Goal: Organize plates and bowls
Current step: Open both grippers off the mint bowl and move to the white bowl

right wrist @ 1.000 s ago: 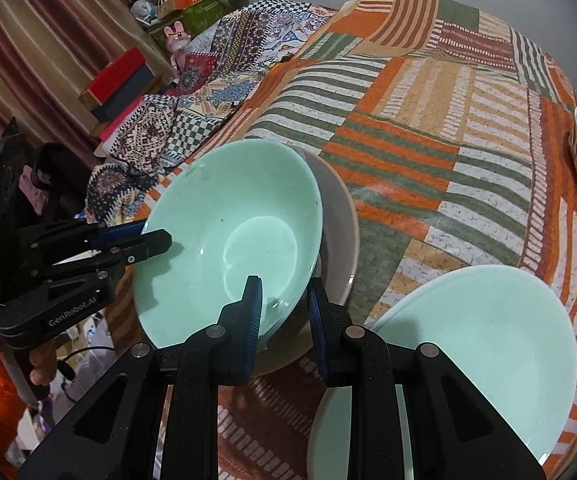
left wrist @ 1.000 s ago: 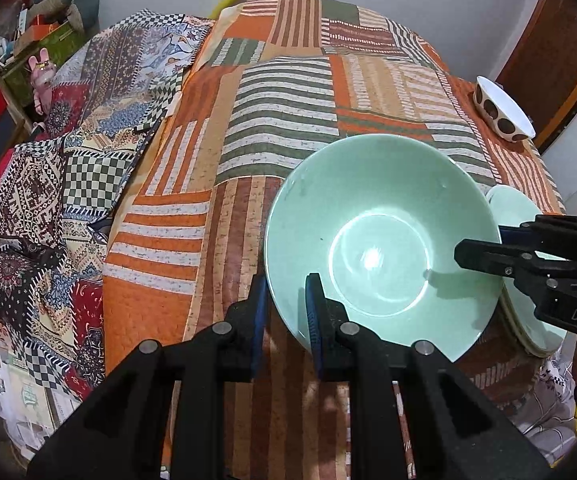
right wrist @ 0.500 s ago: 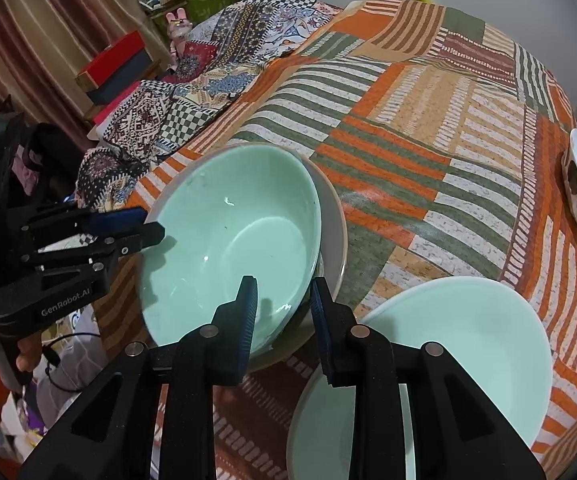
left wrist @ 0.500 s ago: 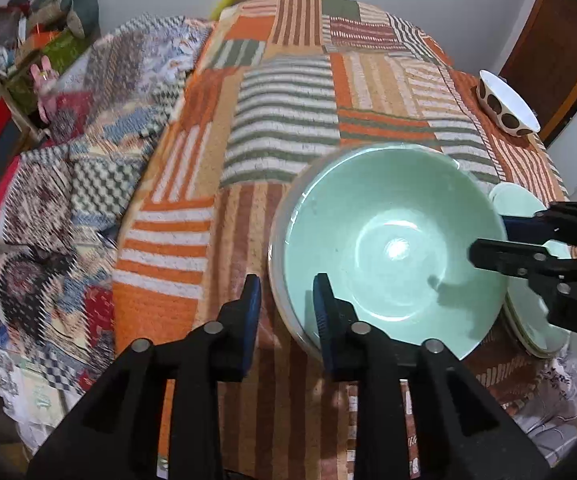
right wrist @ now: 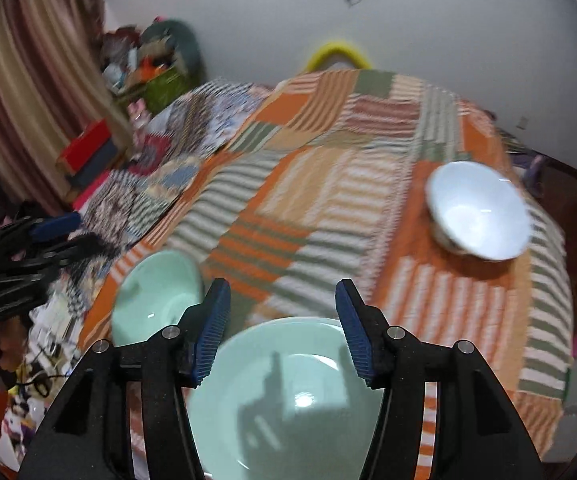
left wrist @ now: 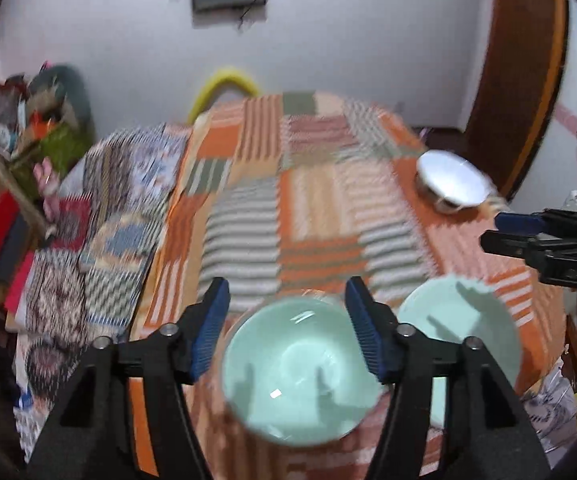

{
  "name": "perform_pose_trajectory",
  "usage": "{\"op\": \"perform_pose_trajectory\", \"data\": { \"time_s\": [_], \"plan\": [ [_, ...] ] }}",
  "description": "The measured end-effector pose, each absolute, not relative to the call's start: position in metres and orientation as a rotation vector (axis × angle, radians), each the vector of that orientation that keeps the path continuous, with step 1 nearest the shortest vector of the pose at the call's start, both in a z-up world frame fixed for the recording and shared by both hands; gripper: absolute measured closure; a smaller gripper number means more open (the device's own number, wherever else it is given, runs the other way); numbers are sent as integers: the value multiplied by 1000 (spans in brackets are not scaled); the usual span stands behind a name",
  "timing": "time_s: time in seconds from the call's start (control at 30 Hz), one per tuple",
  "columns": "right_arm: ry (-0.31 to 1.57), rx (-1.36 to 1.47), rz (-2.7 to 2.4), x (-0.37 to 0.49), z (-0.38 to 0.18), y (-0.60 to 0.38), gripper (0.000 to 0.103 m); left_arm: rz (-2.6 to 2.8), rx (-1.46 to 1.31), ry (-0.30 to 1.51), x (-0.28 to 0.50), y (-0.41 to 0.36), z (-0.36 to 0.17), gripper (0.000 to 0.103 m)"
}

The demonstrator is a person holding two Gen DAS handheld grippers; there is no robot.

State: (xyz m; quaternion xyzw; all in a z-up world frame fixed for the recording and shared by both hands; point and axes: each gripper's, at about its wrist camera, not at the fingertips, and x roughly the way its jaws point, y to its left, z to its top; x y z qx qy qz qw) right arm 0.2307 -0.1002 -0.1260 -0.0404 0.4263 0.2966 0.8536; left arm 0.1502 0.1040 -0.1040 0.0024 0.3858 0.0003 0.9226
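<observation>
The left gripper (left wrist: 286,326) stands wide open and holds nothing. Below it, at 6 o'clock in its view, sits a mint-green bowl (left wrist: 298,376); a second green bowl (left wrist: 458,332) lies at 4 o'clock. The right gripper (right wrist: 282,326) is likewise spread open and empty, over that second bowl at 6 o'clock. A white bowl (right wrist: 478,210) rests at 2 o'clock on the patchwork-covered surface (right wrist: 328,208). The bowls look glazed, rigid, slick and breakable, so the rim is probably the best place to pinch.
</observation>
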Motion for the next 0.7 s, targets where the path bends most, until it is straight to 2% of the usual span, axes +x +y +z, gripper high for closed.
{"op": "perform_pose_trajectory", "data": {
  "time_s": [0.27,0.4,0.7],
  "plan": [
    [863,-6,478,265,-113,-184,52,-92,4,704,187,51,-80,29],
    [846,26,423,284,-112,-215,52,-119,-26,702,213,34,-89,25],
    [882,42,359,328,-142,-246,52,-178,13,792,270,0,-135,25]
  ]
}}
